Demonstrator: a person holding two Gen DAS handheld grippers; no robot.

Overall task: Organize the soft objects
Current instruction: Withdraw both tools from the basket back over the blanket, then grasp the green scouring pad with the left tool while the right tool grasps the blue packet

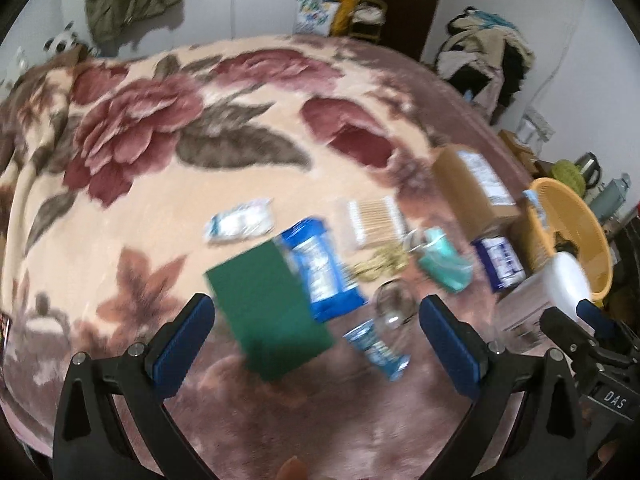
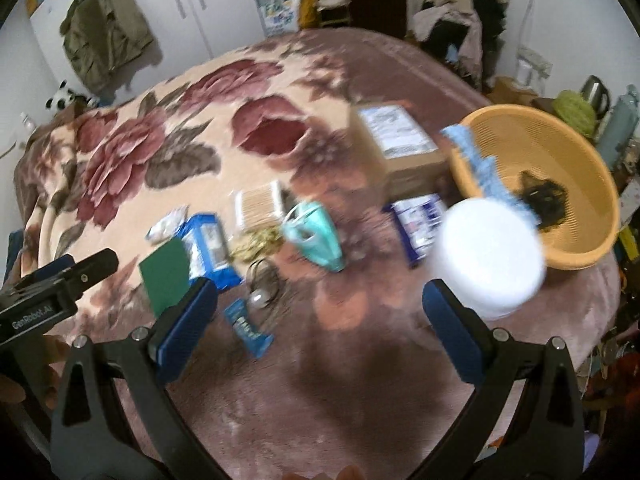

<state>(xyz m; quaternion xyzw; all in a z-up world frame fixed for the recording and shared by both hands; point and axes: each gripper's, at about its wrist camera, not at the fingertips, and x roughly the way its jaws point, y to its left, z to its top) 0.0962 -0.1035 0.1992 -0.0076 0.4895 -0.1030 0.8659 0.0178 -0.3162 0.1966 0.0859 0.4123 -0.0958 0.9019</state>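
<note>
Left wrist view: left gripper (image 1: 316, 336) hangs above the near part of the floral blanket (image 1: 168, 184), jaws spread wide, nothing between the pads. Directly ahead lie the green pad (image 1: 268, 312), partly over the blue packet (image 1: 320, 268), with a small blue sachet (image 1: 378, 348) and a clear glass (image 1: 394, 308) just beside it. Farther off: white tissue pack (image 1: 240, 222), cotton swab box (image 1: 374, 218), teal mask (image 1: 444, 264), cardboard box (image 1: 472, 188) and the orange basket (image 1: 572, 236) at the right edge. Frame is motion-blurred, so edges are uncertain. Risk, as I judge it: the glass lies close to the soft items; a wide-open approach to the pad or sachet could knock or roll it. The pad overlaps the packet, so a pinch may drag both. Right wrist view: right gripper (image 2: 320, 320) also spread, holding nothing. A white round tub (image 2: 488, 256) sits just ahead of its right finger, between it and the basket (image 2: 520, 128); a blue fluffy cloth (image 2: 484, 168) drapes over the basket rim and something dark lies inside. The mask (image 2: 316, 232) lies mid-blanket, near the box of swabs (image 2: 256, 204). The left gripper (image 2: 60, 280) shows at the left edge. Risks: sweeping toward the basket could bump the tub; the cloth on the rim may slide out if brushed; the soft blanket may get pinched along with thin items.
</note>
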